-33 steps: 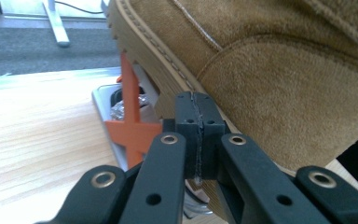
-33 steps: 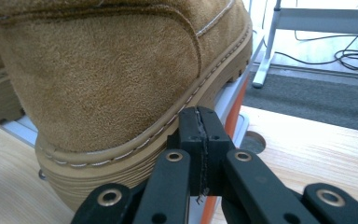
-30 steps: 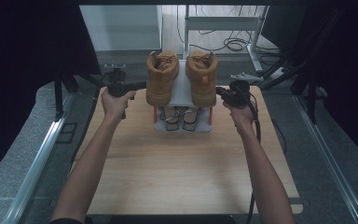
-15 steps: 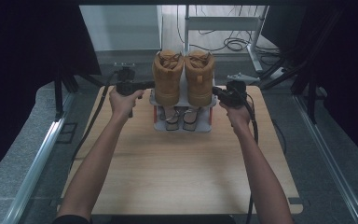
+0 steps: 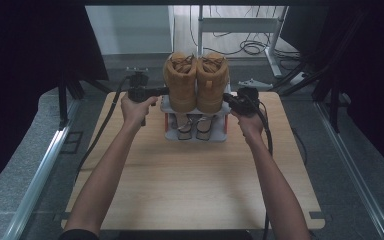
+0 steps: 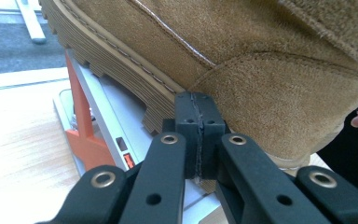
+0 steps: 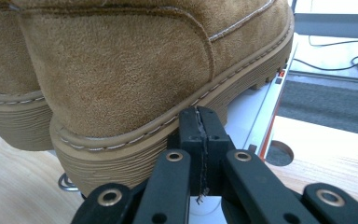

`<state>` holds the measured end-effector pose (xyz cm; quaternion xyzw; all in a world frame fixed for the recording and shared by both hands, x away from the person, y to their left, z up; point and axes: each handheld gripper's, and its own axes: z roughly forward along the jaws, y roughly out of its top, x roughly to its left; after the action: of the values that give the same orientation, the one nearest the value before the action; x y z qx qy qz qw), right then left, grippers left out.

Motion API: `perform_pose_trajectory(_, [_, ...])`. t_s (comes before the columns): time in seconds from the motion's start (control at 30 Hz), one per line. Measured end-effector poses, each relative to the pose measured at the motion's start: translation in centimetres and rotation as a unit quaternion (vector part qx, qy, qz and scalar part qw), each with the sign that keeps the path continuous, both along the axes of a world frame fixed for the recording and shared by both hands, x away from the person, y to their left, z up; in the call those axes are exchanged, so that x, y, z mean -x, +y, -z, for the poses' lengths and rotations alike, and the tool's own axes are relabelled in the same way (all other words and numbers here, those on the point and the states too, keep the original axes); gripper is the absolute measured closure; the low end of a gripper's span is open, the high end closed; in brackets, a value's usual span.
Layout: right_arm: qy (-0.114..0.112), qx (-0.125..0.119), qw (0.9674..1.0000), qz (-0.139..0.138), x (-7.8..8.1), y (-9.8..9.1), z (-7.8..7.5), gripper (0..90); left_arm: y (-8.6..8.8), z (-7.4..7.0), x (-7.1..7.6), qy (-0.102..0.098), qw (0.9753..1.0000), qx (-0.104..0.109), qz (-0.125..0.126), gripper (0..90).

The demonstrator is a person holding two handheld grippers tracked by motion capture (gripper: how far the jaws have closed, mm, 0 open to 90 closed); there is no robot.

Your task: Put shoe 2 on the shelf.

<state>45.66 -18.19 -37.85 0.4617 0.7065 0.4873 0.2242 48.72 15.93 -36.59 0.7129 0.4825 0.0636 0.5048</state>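
Pressing in from both sides, two closed claws flank a pair of tan suede boots on top of a small white-and-orange shoe rack (image 5: pixel 196 134) at the far middle of the wooden table (image 5: pixel 195 190). Left boot (image 5: pixel 180 82) and right boot (image 5: pixel 211 82) stand side by side, touching, heels toward the person. Left claw (image 5: pixel 164 91) has its jaws shut together with nothing between them, tip right at the left boot's outer side; the left gripper view puts that shut tip (image 6: pixel 199 122) against the ribbed sole edge near the heel, rack's orange leg (image 6: pixel 81 126) below. Right claw (image 5: pixel 226 98) is likewise shut on nothing, tip at the right boot's outer side; the right gripper view shows it (image 7: pixel 200 128) against the sole, just under the stitched welt. A pair of sandals (image 5: pixel 194 126) sits on the rack's lower shelf.
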Motion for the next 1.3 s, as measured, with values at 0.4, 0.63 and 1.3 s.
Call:
perform_pose_trajectory(0.4, [-0.003, -0.002, 1.0000, -0.008, 0.1, -0.2, -0.1, 89.6, 0.3, 0.3, -0.1, -0.005, 0.9999, 0.009, 0.005, 89.6])
perform_pose_trajectory(0.63, [-0.016, -0.013, 0.9998, -0.004, 0.9, -0.8, -0.5, 89.4, 1.9, -0.2, 1.1, -0.029, 0.9995, 0.013, -0.007, 84.1])
perform_pose_trajectory(1.3, [-0.044, -0.042, 0.9969, -0.050, 5.7, -2.4, 0.0, 56.1, 4.8, 0.6, 7.9, -0.073, 0.9973, 0.014, 0.001, 59.2])
